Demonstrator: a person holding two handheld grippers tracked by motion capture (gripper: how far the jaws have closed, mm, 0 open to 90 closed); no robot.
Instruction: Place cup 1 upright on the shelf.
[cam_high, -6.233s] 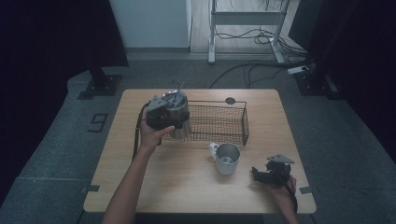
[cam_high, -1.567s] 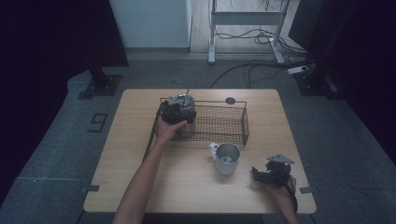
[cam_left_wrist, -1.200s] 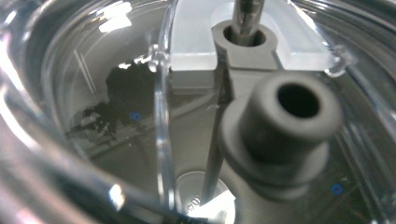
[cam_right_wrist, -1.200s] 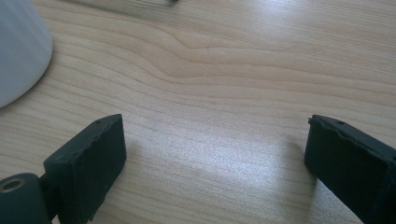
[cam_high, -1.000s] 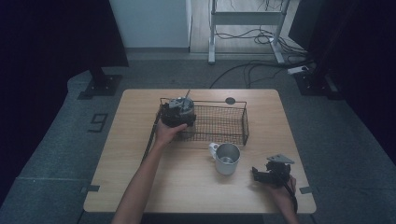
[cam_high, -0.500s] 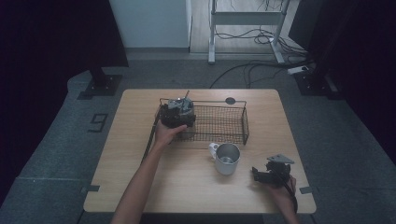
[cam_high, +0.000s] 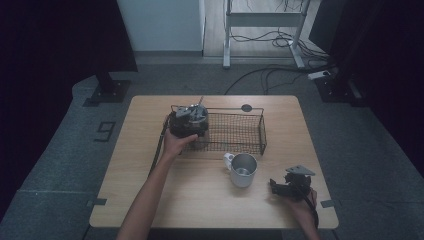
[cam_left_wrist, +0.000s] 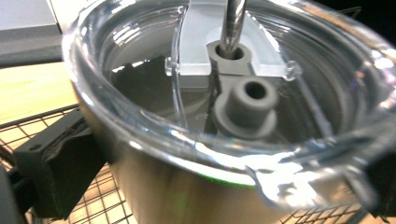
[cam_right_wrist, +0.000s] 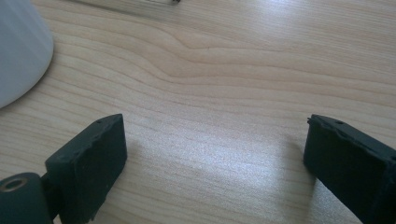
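A steel tumbler with a clear lid and a metal straw stands in the left end of the black wire basket. My left gripper is around it; its jaws have just been opening, and the tumbler is still between them. The left pad sits right beside the tumbler's wall. In the high view the straw sticks up past the gripper. My right gripper rests open on the table at the front right, with bare wood between its jaws.
A white mug stands in front of the basket, left of the right gripper, and shows as a pale curve in the right gripper view. The basket's mesh floor lies under the tumbler. A small dark disc lies behind the basket.
The left hand has carried its gripper from beyond the basket's left end in over that end. Over the last second it barely moves. The right hand has stayed put.
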